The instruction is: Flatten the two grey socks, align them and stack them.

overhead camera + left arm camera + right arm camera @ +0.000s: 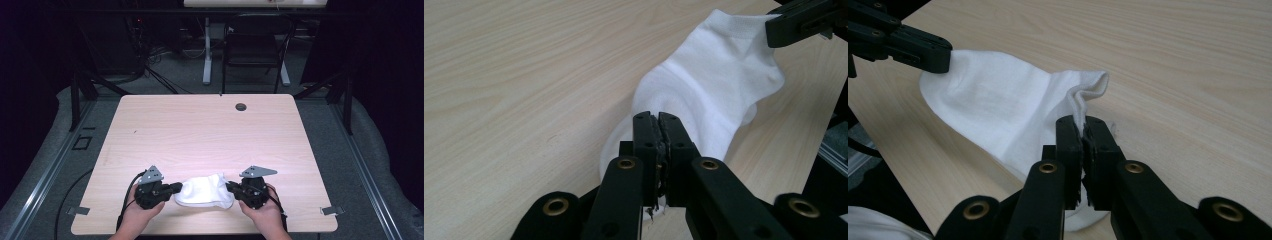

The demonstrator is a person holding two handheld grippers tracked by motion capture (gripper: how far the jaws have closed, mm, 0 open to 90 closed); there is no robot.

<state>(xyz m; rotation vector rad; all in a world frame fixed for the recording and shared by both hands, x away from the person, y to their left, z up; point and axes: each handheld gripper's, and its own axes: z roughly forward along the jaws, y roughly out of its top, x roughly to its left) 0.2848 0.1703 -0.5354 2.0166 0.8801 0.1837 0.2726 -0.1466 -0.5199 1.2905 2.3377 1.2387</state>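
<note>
Lying near the front edge of the pale wooden desk [200, 125], a white ankle sock [205, 191] is rumpled and stretched between both hands; a round cable hole [241, 107] sits well away at the far side. The left gripper [176, 188] is clenched on one end; the right gripper [231, 186] is clenched on the other end.

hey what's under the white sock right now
The white sock lies on the wooden table, pinched at each end by the left gripper and right gripper. The tabletop under its fabric is covered.
</note>
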